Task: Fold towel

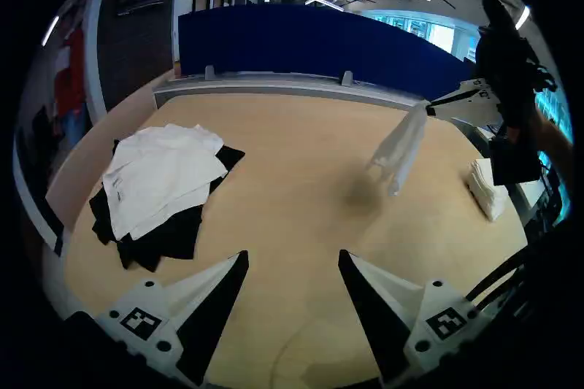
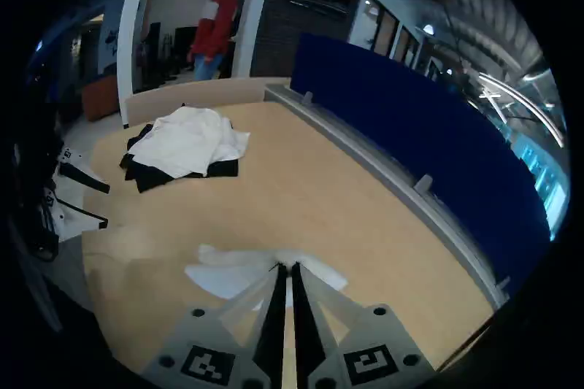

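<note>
The right claw (image 2: 288, 267) had its two fingers closed tight together on an edge of the white towel (image 1: 400, 147), which hung limp from that pinch above the table (image 1: 306, 170), its lower end clear of the wood and casting a soft shadow beneath. The left claw (image 1: 293, 253) stood wide open and held nothing, low over the near side of the table and well apart from the towel. A heap of white and black cloths (image 1: 157, 181) lay toward the far left corner, and a stack of folded white towels (image 1: 488, 188) sat at the right edge. The step in hand looked like the pick-up before any fold: the towel was lifted but not yet spread. The next move probably called for the left claw to reach across, find a second corner of the hanging cloth and close on it, so both could draw it flat onto the bare wood
</note>
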The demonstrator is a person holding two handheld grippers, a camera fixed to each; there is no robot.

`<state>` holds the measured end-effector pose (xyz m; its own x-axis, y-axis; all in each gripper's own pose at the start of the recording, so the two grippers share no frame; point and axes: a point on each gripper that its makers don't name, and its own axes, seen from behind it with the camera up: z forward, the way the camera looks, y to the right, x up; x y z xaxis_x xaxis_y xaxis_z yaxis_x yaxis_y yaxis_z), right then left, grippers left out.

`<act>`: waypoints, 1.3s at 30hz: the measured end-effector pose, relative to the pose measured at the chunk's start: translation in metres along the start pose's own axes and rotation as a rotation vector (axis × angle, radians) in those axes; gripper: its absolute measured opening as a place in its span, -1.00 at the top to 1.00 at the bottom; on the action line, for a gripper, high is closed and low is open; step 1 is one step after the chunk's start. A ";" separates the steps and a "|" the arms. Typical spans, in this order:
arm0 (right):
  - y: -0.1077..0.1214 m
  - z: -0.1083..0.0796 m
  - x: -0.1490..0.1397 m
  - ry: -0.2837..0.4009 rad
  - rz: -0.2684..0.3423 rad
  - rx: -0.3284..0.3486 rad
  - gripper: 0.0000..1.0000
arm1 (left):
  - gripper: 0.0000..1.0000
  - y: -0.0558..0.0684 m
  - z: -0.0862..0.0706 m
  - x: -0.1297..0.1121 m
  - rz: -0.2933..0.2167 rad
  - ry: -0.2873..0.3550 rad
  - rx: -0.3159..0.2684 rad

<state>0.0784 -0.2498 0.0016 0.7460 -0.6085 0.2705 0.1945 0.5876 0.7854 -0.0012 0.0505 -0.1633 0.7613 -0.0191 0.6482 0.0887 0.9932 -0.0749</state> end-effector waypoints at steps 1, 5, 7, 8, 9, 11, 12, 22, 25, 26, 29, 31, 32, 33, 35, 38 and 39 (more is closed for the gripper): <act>0.004 -0.003 -0.001 0.001 0.005 -0.006 0.90 | -0.82 0.000 0.000 0.001 0.002 0.000 -0.001; 0.022 -0.015 -0.006 0.002 0.022 -0.035 0.90 | -0.83 0.002 0.003 0.004 0.009 -0.001 -0.007; 0.032 -0.022 -0.009 0.002 0.031 -0.051 0.90 | -0.83 0.003 0.004 0.005 0.013 -0.002 -0.010; 0.037 -0.025 -0.011 0.002 0.035 -0.058 0.90 | -0.83 0.004 0.004 0.006 0.015 -0.002 -0.011; 0.043 -0.029 -0.014 0.002 0.041 -0.068 0.90 | -0.83 0.005 0.005 0.006 0.017 -0.002 -0.012; 0.054 -0.036 -0.017 0.003 0.053 -0.085 0.90 | -0.83 0.006 0.006 0.007 0.021 -0.003 -0.015; 0.061 -0.040 -0.020 0.003 0.060 -0.094 0.90 | -0.83 0.007 0.007 0.008 0.023 -0.004 -0.016; 0.124 -0.084 -0.051 -0.014 0.097 -0.174 0.90 | -0.83 0.012 0.013 0.011 0.042 -0.016 -0.019; 0.142 -0.098 -0.062 -0.023 0.105 -0.195 0.90 | -0.83 0.013 0.015 0.012 0.049 -0.019 -0.017; 0.148 -0.102 -0.065 -0.026 0.108 -0.200 0.90 | -0.83 0.014 0.016 0.013 0.051 -0.020 -0.017; 0.165 -0.114 -0.077 -0.033 0.123 -0.218 0.90 | -0.83 0.016 0.019 0.014 0.054 -0.023 -0.016; 0.176 -0.123 -0.085 -0.041 0.131 -0.230 0.90 | -0.82 0.018 0.020 0.015 0.056 -0.025 -0.016; 0.182 -0.127 -0.089 -0.044 0.135 -0.235 0.90 | -0.83 0.019 0.021 0.015 0.057 -0.025 -0.016; 0.187 -0.131 -0.093 -0.048 0.139 -0.242 0.90 | -0.83 0.020 0.021 0.016 0.059 -0.027 -0.016; 0.198 -0.138 -0.101 -0.055 0.144 -0.254 0.90 | -0.83 0.022 0.022 0.016 0.064 -0.029 -0.016; 0.213 -0.151 -0.113 -0.068 0.149 -0.276 0.90 | -0.83 0.026 0.023 0.017 0.074 -0.032 -0.015; 0.218 -0.155 -0.118 -0.073 0.150 -0.283 0.90 | -0.83 0.027 0.023 0.017 0.077 -0.033 -0.015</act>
<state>0.1318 0.0325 0.0543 0.7342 -0.5347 0.4184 0.2630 0.7922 0.5508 -0.0009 0.0795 -0.1366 0.7449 0.0608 0.6644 0.0409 0.9898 -0.1364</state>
